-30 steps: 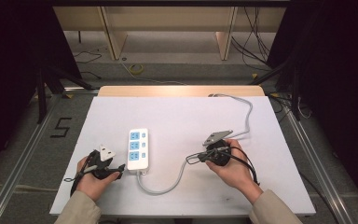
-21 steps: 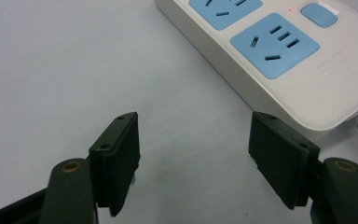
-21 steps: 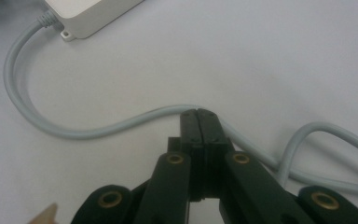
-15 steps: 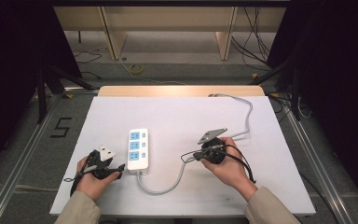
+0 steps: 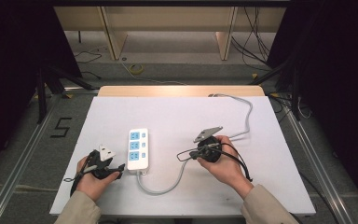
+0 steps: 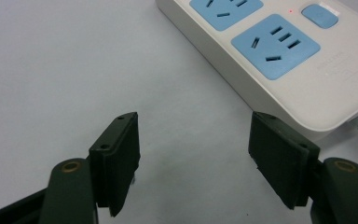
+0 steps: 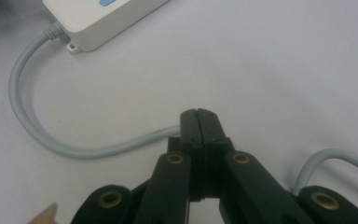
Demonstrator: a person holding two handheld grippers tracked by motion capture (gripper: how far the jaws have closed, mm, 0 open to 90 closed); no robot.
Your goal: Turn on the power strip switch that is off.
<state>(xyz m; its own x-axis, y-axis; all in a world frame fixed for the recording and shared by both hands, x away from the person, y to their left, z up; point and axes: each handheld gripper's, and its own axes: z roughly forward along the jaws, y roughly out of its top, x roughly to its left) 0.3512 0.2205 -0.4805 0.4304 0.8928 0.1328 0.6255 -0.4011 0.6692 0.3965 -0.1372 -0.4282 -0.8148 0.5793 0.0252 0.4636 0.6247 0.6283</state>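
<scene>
Lying flat on the white tabletop (image 5: pixel 270 186) was a white power strip (image 5: pixel 138 148) with three blue sockets and a switch beside each, and everything else is placed from it. Its grey cable (image 5: pixel 164 187) left the end nearest the person, curved round toward the person's right side, and ran on to the tabletop's far edge. The left claw (image 6: pixel 193 163), held in the person's left hand (image 5: pixel 94 179), sat just beside the strip's near end on its left, low over the bare surface; its jaws stood spread wide with nothing between them, and one jaw appeared close to the strip's near corner. The right claw (image 7: pixel 199 122), in the right hand (image 5: pixel 223 164), was well apart from the strip on its right, directly over the cable; its jaws were pressed together, and whether the cable was pinched between them or merely passed beneath could not be told. Judged from this, the main risk lay with the cable: if the right claw did grip it, any pull would likely drag or swing the light strip, knocking it against the left claw. If the grip was empty, a lift would miss. The spread left claw could also nudge the strip's corner and skew it if moved sideways.
</scene>
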